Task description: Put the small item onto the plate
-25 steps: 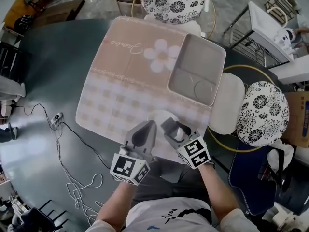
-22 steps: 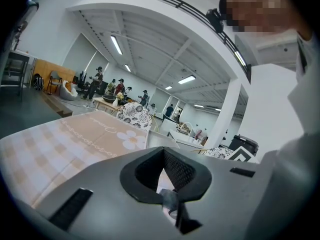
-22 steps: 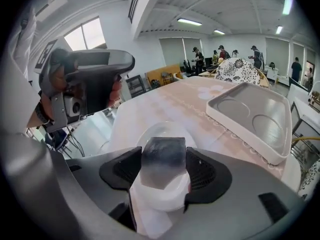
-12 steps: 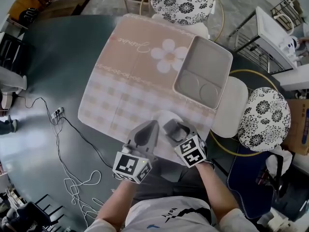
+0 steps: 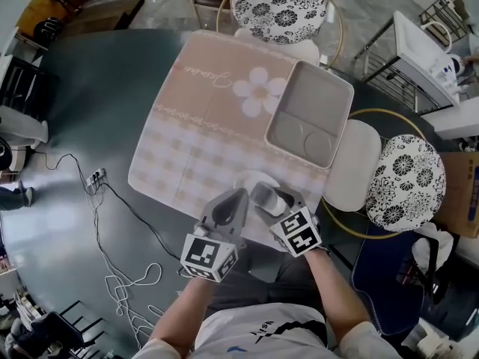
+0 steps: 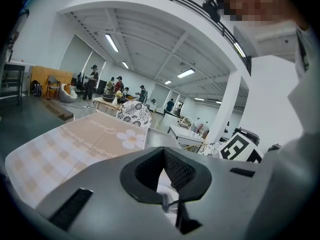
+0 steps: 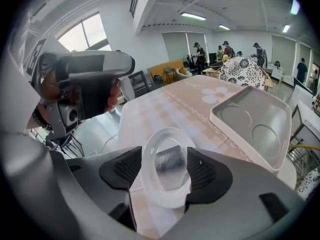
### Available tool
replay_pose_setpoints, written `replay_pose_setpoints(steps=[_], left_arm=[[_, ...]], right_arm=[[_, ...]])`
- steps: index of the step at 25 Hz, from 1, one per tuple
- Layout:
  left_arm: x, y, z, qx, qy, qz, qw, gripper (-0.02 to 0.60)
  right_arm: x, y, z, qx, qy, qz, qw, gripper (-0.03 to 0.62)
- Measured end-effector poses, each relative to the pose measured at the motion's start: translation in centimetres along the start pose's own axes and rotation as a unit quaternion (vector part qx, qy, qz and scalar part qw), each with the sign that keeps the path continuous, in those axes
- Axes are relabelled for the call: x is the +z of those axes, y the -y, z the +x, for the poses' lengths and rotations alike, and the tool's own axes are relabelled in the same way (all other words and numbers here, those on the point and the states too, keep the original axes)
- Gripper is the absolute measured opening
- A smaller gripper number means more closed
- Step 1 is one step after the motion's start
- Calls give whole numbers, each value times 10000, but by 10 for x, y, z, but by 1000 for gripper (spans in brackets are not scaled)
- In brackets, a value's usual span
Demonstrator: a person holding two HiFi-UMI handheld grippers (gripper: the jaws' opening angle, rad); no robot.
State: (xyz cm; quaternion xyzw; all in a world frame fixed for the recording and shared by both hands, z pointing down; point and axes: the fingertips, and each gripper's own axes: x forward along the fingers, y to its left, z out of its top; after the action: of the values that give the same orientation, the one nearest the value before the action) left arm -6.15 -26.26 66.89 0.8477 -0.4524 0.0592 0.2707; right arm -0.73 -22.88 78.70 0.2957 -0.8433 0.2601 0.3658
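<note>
A small white plate (image 5: 251,179) lies on the near edge of the pink placemat (image 5: 202,126). My right gripper (image 5: 269,197) hovers at the plate's near right side, shut on a small pale cylinder, the small item (image 5: 279,200). In the right gripper view that greyish item (image 7: 169,161) sits between the pads of the right gripper (image 7: 164,168), with the plate's rim (image 7: 165,133) under it. My left gripper (image 5: 237,197) is just left of it, shut and holding nothing. The left gripper view shows the left gripper (image 6: 163,153) with its jaws meeting.
A grey compartment tray (image 5: 314,88) rests on the mat's far right corner, also seen as the tray (image 7: 255,119) from the right gripper. Patterned chairs (image 5: 277,2) (image 5: 404,174) stand round the dark table. A cable (image 5: 112,275) trails at the left.
Both grippers stay nearly in place at the plate's near side. The right gripper has edged slightly toward the plate with the item still in it.
</note>
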Motion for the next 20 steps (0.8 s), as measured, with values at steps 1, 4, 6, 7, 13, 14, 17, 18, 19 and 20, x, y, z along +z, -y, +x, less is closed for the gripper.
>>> replay_pose_setpoints(steps=[1, 4, 6, 7, 13, 14, 17, 18, 19, 20], left_arm=[[3, 4, -2, -2, -23, 26, 10000, 5], [18, 18, -7, -55, -56, 89, 9999, 5], [31, 30, -13, -95, -54, 142, 9998, 5], [39, 36, -17, -109, -43, 172, 9998, 5], [91, 72, -44, -151, 94, 329, 9993, 5], [99, 78, -49, -159, 141, 344, 9992, 5], [124, 96, -61, -228, 304, 394, 9985, 5], [131, 102, -64, -255, 348, 419, 9982, 5], [138, 107, -67, -280, 383, 448, 9979, 5], [145, 113, -70, -306, 410, 477, 9976, 5]], right_arm=[[5, -3, -6, 9, 42, 15, 10000, 288], [26, -9, -29, -20, 238, 36, 9997, 288], [43, -15, -49, 9, 425, 54, 9991, 287], [52, -18, -60, 29, 533, 60, 9986, 287], [109, -33, -138, -156, 1252, 191, 9918, 241], [117, -33, -151, -251, 1384, 206, 9898, 209], [142, -32, -188, -499, 1804, 192, 9821, 110], [150, -33, -199, -559, 1931, 175, 9794, 92], [157, -34, -210, -615, 2050, 166, 9767, 83], [164, -35, -220, -668, 2162, 168, 9739, 78]])
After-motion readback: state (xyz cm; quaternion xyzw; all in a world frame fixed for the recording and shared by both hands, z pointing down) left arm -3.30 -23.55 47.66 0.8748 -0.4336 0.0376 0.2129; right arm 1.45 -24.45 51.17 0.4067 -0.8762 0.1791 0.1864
